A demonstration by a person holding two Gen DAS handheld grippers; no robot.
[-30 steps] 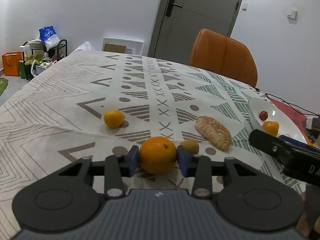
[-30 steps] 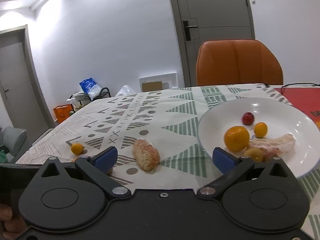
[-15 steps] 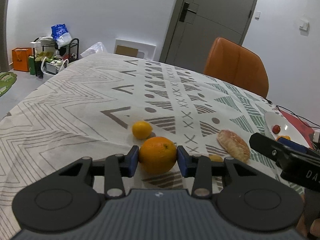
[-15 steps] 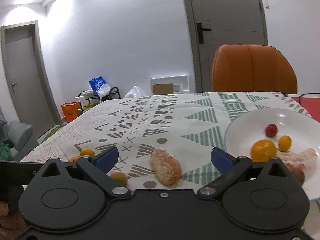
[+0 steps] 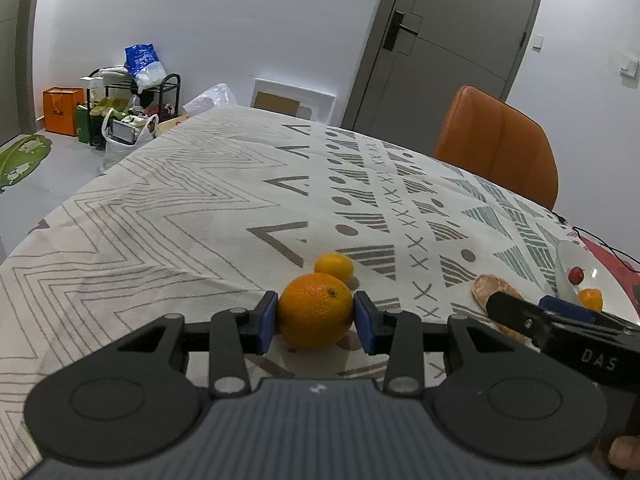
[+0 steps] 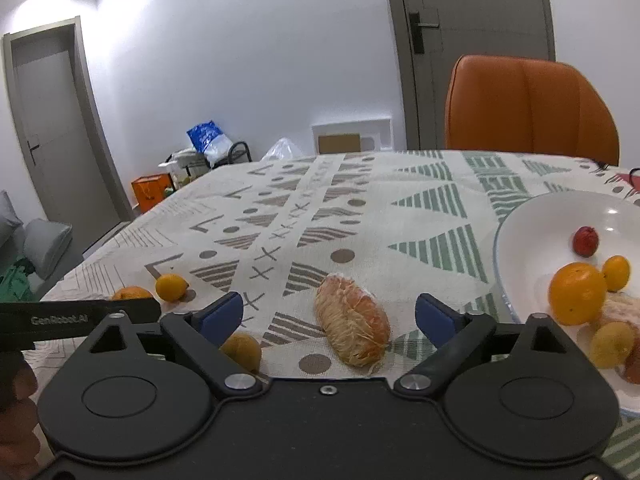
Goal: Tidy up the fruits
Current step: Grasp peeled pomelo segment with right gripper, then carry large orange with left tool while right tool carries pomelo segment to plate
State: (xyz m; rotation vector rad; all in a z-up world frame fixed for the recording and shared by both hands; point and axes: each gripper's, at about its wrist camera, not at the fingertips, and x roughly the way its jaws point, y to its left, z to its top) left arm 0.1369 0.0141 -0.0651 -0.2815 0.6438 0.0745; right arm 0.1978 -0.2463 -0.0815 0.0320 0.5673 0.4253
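Observation:
My left gripper (image 5: 315,316) is shut on a large orange (image 5: 315,309), its blue pads pressing both sides. Just beyond it a small yellow citrus (image 5: 334,267) lies on the patterned tablecloth. In the right wrist view my right gripper (image 6: 329,314) has its jaws closing around a peeled pomelo segment (image 6: 352,330) that lies between the pads without touching them. A small brownish fruit (image 6: 242,350) sits by its left finger. The white bowl (image 6: 532,216) at the right holds an orange (image 6: 577,293), a red fruit (image 6: 585,241) and smaller pieces.
An orange chair (image 6: 530,108) stands behind the table's far edge. A black cable (image 5: 600,242) runs over a red mat near the bowl. A rack with bags (image 5: 132,108) stands on the floor past the table's left side.
Both grippers shifted left across the table; the bowl slid toward the right edge of both views. The right gripper's jaws narrowed, with the pomelo segment now between them. The left still holds the orange.

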